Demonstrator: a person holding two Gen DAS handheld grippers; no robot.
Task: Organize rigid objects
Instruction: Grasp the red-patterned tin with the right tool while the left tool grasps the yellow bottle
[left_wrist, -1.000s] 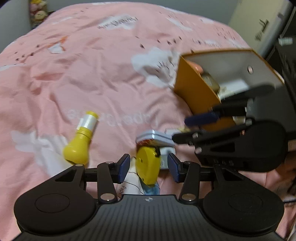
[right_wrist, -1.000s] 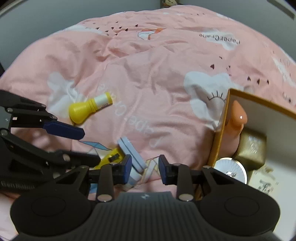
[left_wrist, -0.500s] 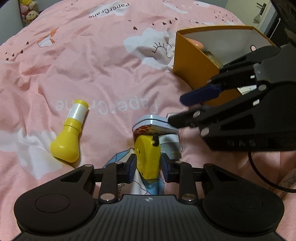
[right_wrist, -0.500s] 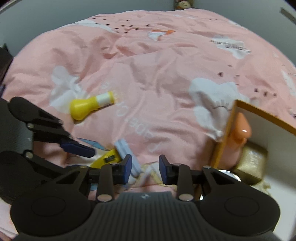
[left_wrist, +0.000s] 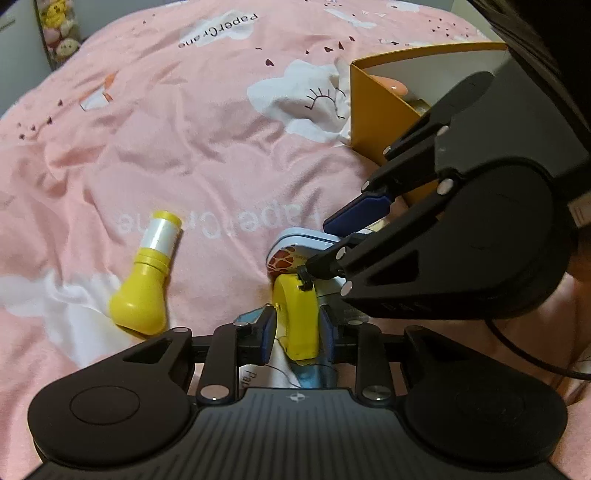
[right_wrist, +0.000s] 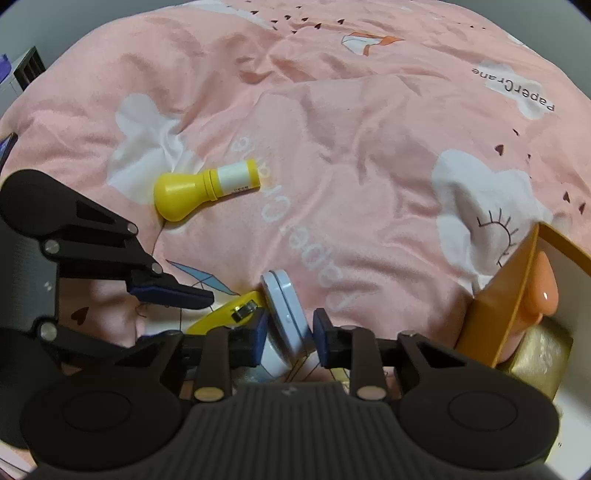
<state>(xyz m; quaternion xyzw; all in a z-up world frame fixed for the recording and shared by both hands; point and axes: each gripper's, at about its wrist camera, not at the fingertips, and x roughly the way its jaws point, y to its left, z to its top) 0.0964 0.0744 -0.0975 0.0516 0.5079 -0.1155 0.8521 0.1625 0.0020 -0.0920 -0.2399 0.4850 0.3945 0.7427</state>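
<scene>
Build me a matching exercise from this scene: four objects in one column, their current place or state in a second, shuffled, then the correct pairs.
Objects:
1. yellow tape measure
2. yellow bottle
3. pale blue tin
4. peach-coloured item

Places or states:
A. lying alone on the pink bedspread
B. inside the orange box
C. between the left gripper fingers
D. between the right gripper fingers

Pairs: 1-C, 2-A, 3-D, 4-B

Left gripper (left_wrist: 296, 328) now clamped on yellow tape measure (left_wrist: 295, 317), right gripper (right_wrist: 289, 331) moved around the tin (right_wrist: 286, 314)
</scene>
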